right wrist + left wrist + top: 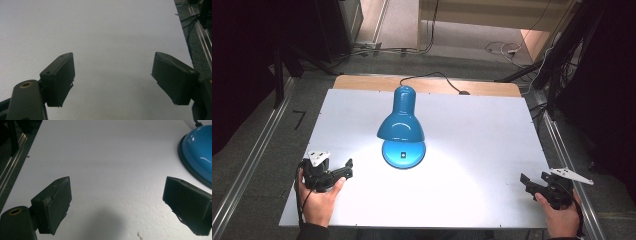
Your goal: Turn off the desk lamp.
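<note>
A blue desk lamp (401, 120) stands mid-table on its round blue base (404, 154), lit and casting a bright pool on the white tabletop. The base's edge (198, 152) shows at the upper right of the left gripper view. My left gripper (343, 172) rests at the front left, a hand's width left of the base, open with nothing between the jaws (116, 202). At the front right corner, my right gripper (528, 183) is held low, open and empty (112, 75), facing bare table.
The white table (482, 130) has a wooden strip along its far edge. The lamp's black cord (432, 76) runs off the back. Metal rails (252, 165) flank both sides, with cables on the floor at right (192, 25).
</note>
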`<state>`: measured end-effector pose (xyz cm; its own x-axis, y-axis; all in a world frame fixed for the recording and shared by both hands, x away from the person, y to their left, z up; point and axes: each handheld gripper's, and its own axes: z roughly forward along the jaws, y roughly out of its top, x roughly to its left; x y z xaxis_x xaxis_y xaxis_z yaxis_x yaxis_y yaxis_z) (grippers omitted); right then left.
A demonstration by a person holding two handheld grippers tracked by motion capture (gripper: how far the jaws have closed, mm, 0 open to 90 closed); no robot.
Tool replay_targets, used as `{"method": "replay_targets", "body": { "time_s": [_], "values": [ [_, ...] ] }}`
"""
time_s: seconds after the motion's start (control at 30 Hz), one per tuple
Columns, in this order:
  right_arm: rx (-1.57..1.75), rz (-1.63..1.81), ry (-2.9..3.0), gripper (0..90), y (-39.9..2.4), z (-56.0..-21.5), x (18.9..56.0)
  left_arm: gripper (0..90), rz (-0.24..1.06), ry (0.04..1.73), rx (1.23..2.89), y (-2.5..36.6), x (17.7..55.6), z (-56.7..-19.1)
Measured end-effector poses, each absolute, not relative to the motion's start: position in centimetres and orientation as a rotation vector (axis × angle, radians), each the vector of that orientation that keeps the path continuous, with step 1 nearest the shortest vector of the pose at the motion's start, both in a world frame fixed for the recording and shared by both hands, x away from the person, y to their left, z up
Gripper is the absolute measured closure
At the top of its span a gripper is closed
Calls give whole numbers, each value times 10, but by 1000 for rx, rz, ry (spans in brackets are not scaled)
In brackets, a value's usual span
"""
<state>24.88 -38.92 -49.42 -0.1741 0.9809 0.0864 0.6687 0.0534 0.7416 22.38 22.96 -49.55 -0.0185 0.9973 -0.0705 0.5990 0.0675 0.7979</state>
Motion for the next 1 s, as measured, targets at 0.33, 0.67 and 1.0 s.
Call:
{"method": "replay_targets", "body": {
  "time_s": [0.33, 0.67, 1.0],
  "values": [
    [1634, 925, 1896, 173, -385, -493, 250, 89, 777, 1655, 1569, 226, 216, -488],
    [1637, 921, 1894, 173, -386, -493, 250, 91, 762, 1636, 1580, 218, 217, -486],
    [1634, 920, 1897, 173, -385, -493, 250, 118, 750, 1611, 1590, 209, 218, -486]
  ]
}}
